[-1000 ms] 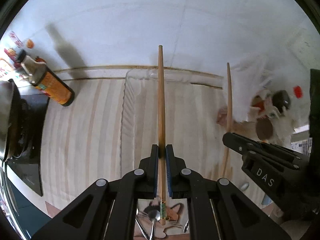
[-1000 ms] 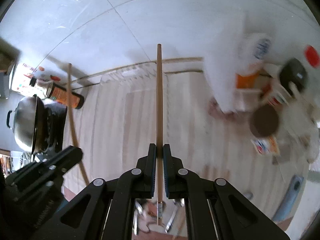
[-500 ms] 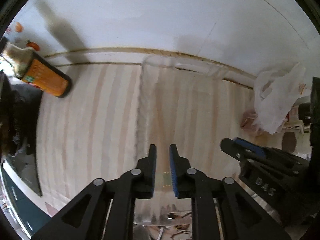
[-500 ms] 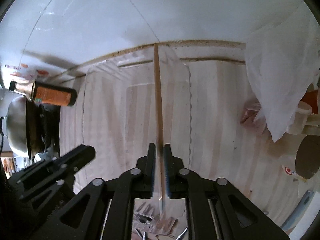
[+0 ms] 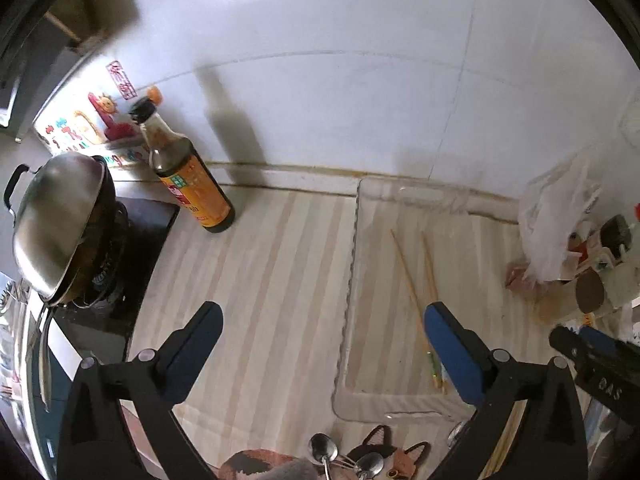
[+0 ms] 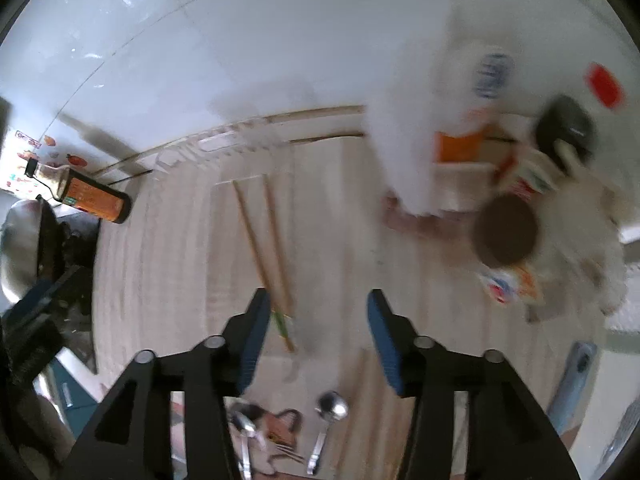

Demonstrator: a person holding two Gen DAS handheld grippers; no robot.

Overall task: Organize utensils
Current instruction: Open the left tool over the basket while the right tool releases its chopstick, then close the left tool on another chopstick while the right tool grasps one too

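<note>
The clear plastic tray (image 5: pixel 354 280) is lying on the striped counter (image 5: pixel 260 280) by the wall, holding two wooden chopsticks (image 5: pixel 412 292) side by side on its floor; spoons (image 5: pixel 324 450) are lying outside it, by its near edge; the left gripper (image 5: pixel 320 328) is hanging wide open, gripping nothing; the right gripper (image 6: pixel 316 312) is likewise gaping empty over the chopsticks' near ends; a sauce bottle (image 5: pixel 188 184) is standing left of the tray.

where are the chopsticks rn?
Both chopsticks lie loose in the clear tray on the striped counter, right of centre in the left wrist view, just ahead of both open grippers and right of the sauce bottle.
</note>
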